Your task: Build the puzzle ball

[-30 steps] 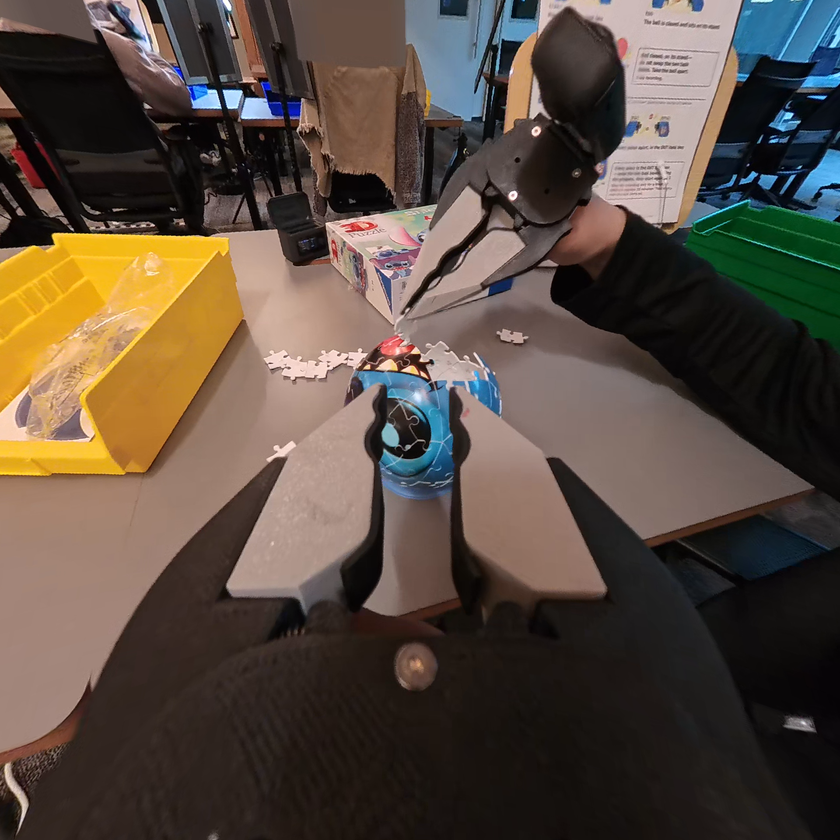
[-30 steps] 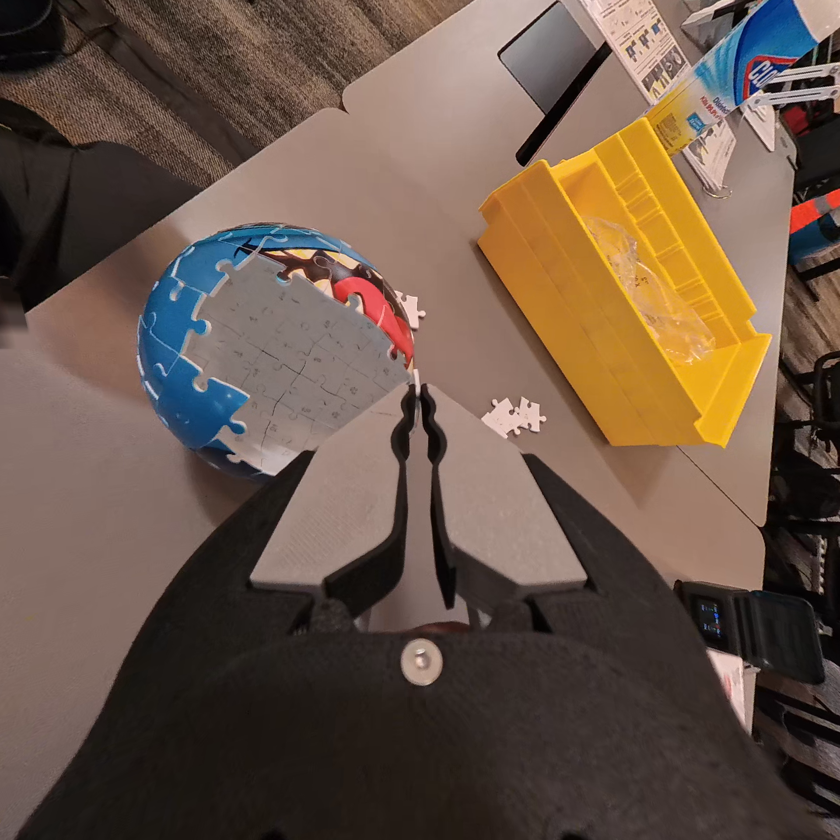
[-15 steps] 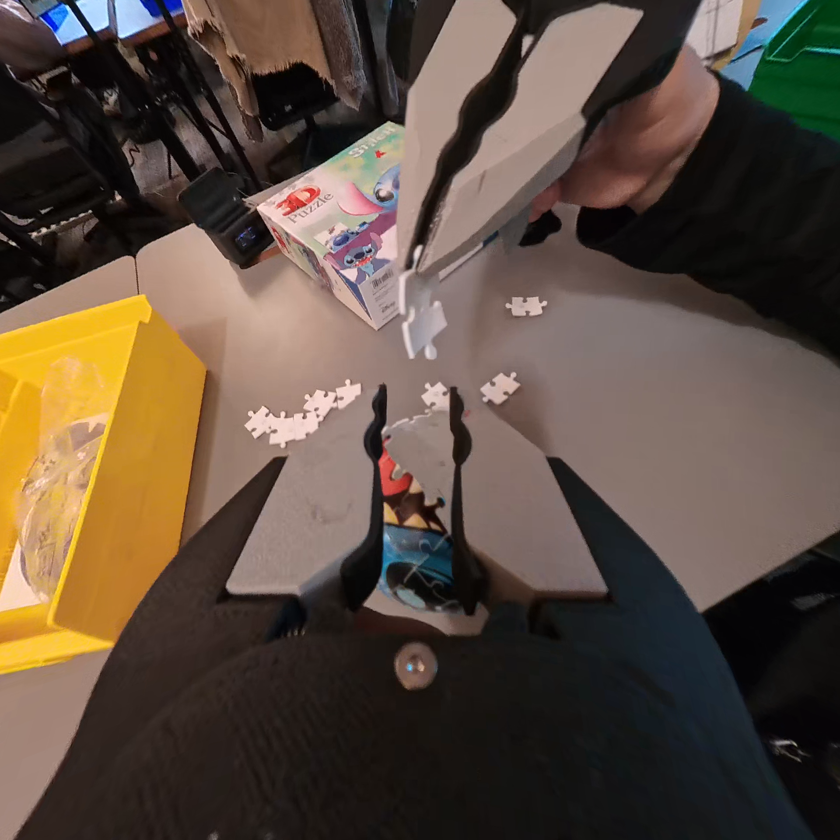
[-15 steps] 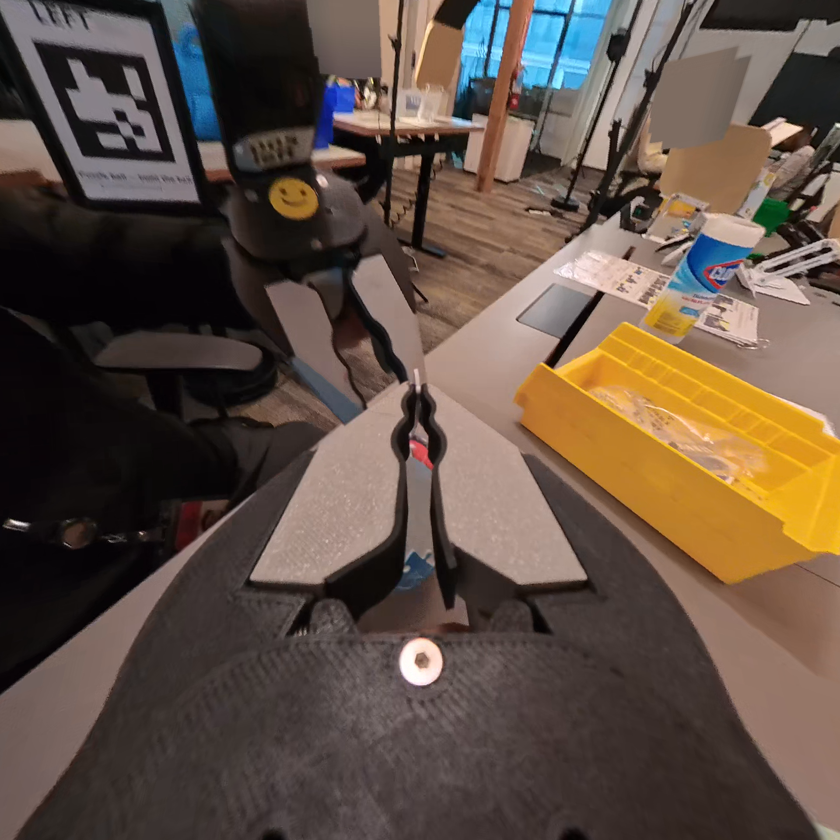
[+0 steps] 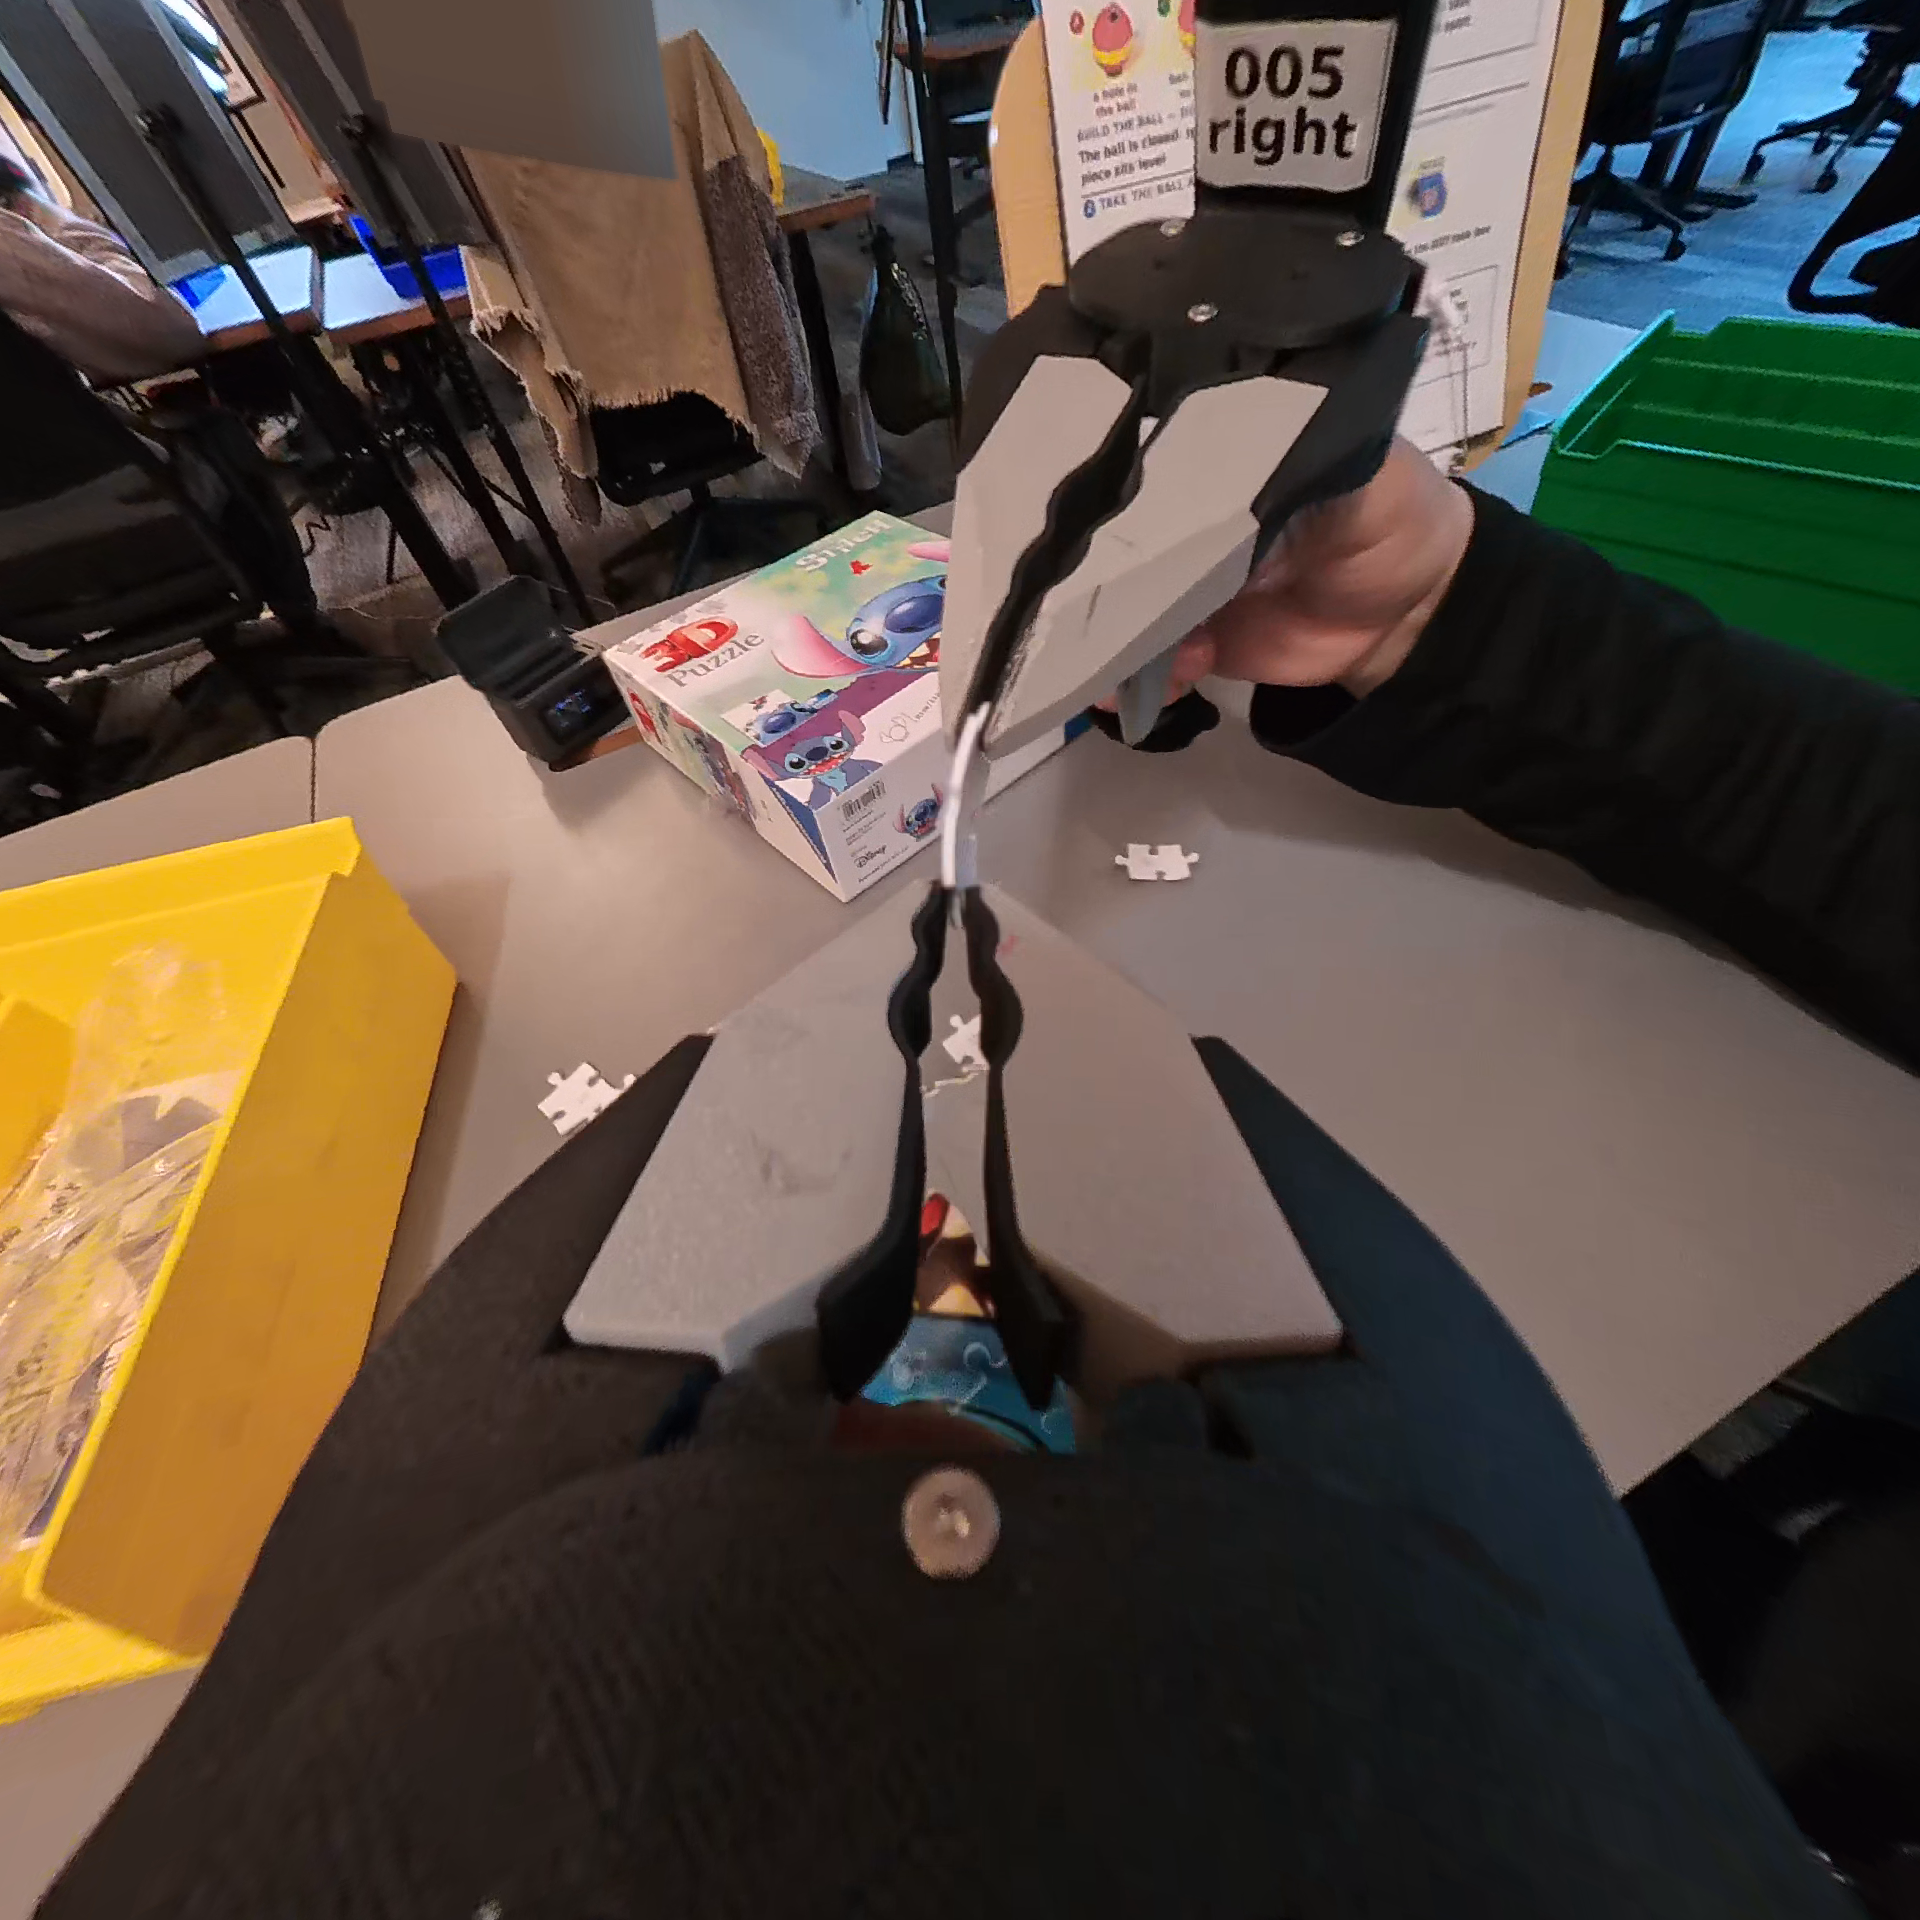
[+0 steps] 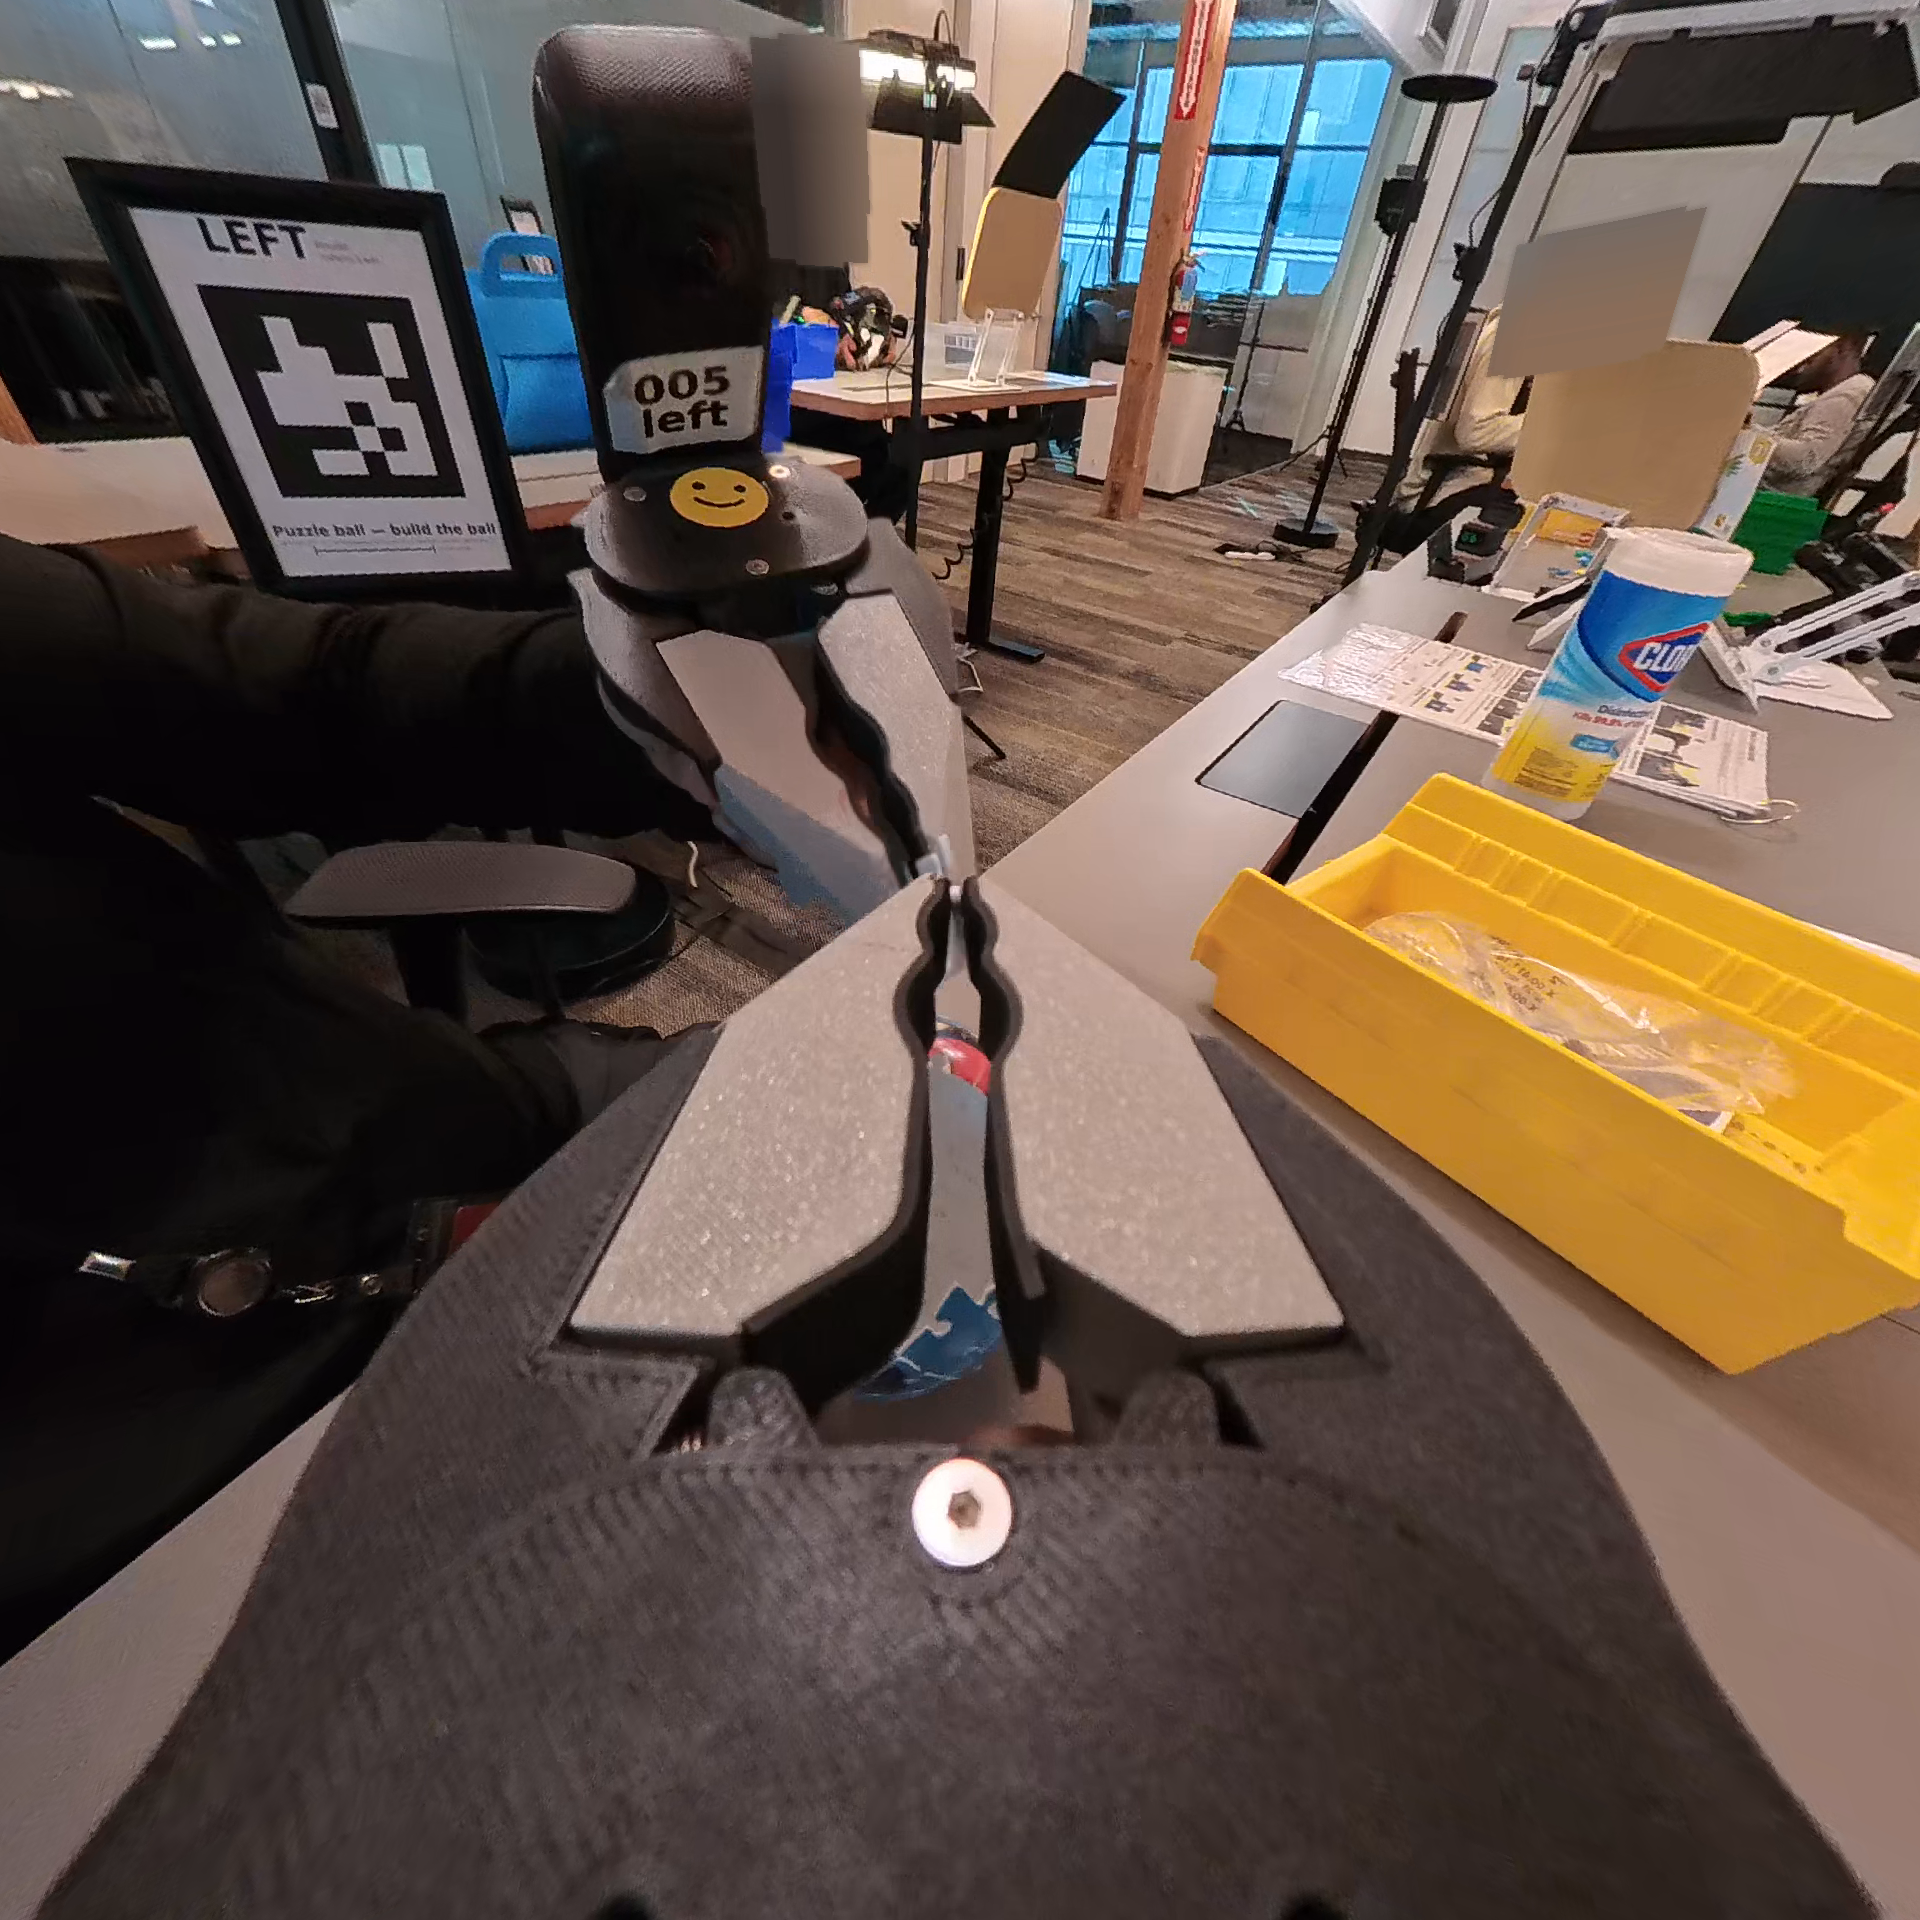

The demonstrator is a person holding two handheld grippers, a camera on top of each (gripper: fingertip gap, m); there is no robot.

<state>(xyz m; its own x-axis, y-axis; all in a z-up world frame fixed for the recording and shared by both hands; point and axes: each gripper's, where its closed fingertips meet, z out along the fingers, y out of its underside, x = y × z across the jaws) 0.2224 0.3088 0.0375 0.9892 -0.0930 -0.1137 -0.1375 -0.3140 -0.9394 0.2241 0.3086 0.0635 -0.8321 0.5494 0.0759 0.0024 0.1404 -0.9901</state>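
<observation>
bin (image 5: 239, 1039): yellow plastic, crinkled clear bag inside, left of left tool | left tool (image 5: 954, 906): grey wavy-edged fingers clamped on thin white piece (image 5: 964, 800) | right tool (image 5: 982, 717): pinches the piece's other end | ball (image 5: 961, 1361): glossy blue, curved, under left tool on desk (image 5: 1403, 1039)

Left gripper (image 5: 953, 902) and right gripper (image 5: 977, 717) meet tip to tip, jaws pinched together (right descending from 12 o'clock); a hand (image 5: 1340, 603) grips its handle.

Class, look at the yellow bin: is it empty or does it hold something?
Not empty: the yellow bin holds a crumpled clear plastic bag, seen in both wrist views.
</observation>
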